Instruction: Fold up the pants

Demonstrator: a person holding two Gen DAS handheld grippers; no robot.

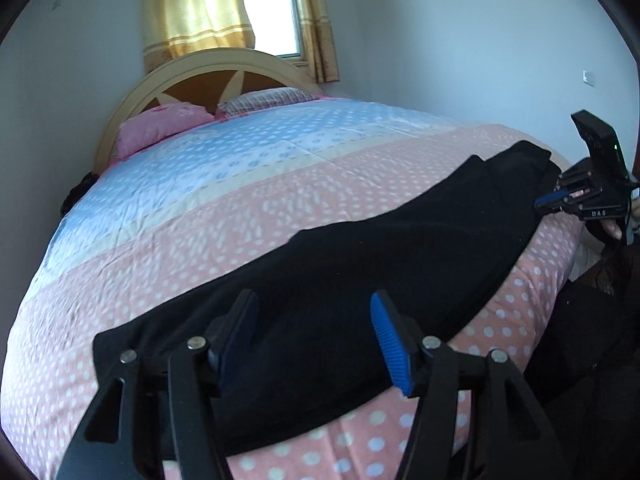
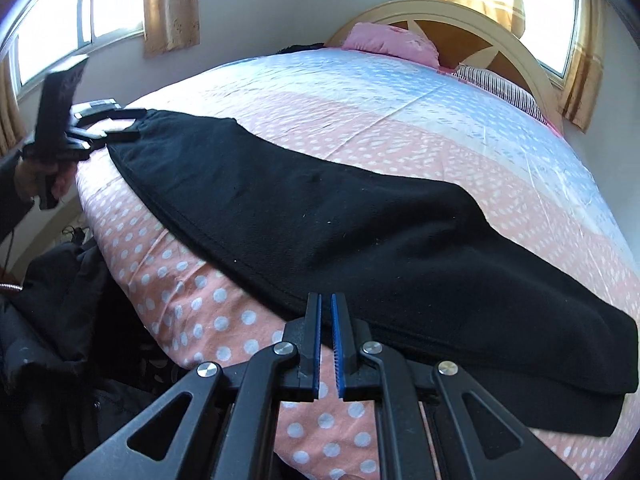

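The soft black pants (image 2: 320, 216) lie long and flat near the edge of the pink dotted bed (image 1: 248, 200). The left tool (image 1: 312, 336) hangs wide open over one end. The right tool (image 2: 326, 344), almost closed, holds nothing beside the other end.

Black pants (image 2: 320, 216), pink polka-dot bedspread (image 2: 208, 300)

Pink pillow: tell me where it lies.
The pink pillow lies at the head of the bed, against the headboard, beside a striped pillow; in the left wrist view it is upper left.
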